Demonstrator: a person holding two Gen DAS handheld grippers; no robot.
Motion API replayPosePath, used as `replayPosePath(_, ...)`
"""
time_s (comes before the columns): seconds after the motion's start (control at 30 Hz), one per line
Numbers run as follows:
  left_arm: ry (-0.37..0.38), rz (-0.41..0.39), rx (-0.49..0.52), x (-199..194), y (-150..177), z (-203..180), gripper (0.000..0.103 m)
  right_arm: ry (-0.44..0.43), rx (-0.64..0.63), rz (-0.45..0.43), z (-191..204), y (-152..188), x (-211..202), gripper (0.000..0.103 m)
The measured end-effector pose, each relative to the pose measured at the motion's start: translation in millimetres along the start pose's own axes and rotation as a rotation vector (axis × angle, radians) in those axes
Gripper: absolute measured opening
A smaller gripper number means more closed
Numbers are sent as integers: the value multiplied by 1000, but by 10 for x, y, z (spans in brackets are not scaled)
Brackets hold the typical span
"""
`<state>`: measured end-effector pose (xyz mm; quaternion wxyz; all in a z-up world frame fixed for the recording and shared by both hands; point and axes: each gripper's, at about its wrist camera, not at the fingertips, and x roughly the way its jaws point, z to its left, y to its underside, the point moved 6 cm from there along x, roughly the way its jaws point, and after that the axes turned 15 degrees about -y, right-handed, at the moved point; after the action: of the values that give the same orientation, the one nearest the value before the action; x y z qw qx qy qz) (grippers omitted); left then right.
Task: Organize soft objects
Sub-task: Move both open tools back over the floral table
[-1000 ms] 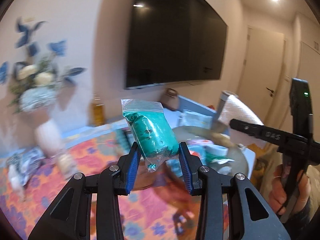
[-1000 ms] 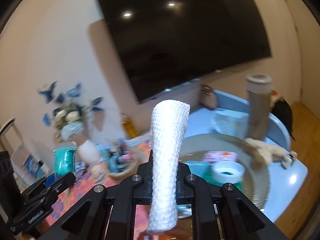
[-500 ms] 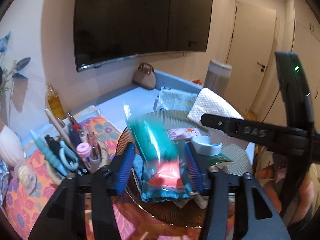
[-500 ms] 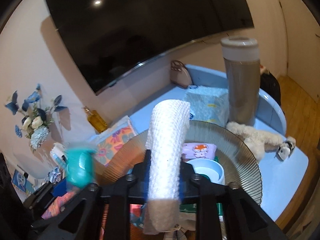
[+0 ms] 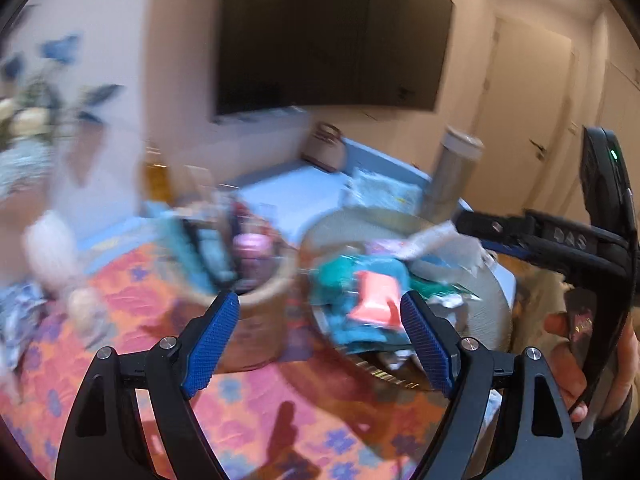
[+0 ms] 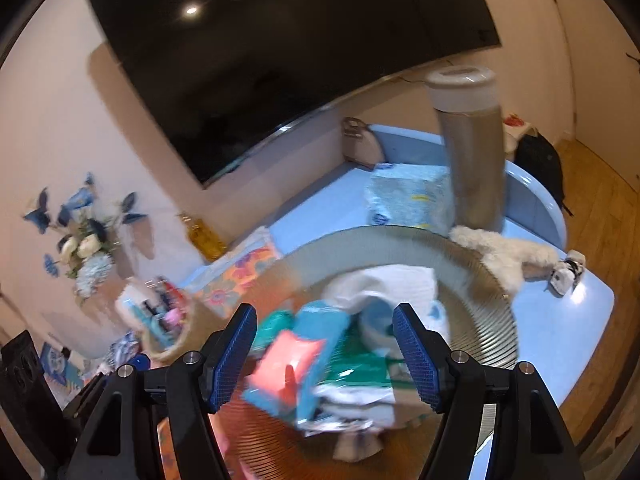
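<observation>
Both loads have left our jaws: left gripper (image 5: 318, 334) and right gripper (image 6: 324, 354) are opening, empty. We see the teal bag (image 6: 320, 322) and white towel (image 6: 384, 284) lying in the round tray (image 6: 492, 300), among other packets.

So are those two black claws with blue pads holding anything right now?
No. Both are opening with nothing between the fingers: the left gripper and the right gripper are empty. The rolled white cloth and teal bagged bundle lie in the round ribbed tray.
</observation>
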<state>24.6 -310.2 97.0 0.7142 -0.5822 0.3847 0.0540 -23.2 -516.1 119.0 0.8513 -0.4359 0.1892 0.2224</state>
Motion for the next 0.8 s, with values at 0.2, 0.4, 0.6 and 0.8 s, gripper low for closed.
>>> replayPosePath(0.2, -154, -114, -168, -734, -44, 1045, 82, -100, -127, 21, 704, 209, 48, 70)
replayPosePath(0.4, -470, -139, -329, -1535, 85, 2238, 82, -210, -260, 77, 1497, 558, 255, 79)
replayPosePath(0.6, -592, -162, -398, -1945, 392, 2941, 82, -280, -380, 190, 2195, 1065, 643, 81)
replayPosePath(0.8, -606, -41, -454, -1512, 922, 3381, 82, -291, -411, 342, 2431, 1618, 1233, 81)
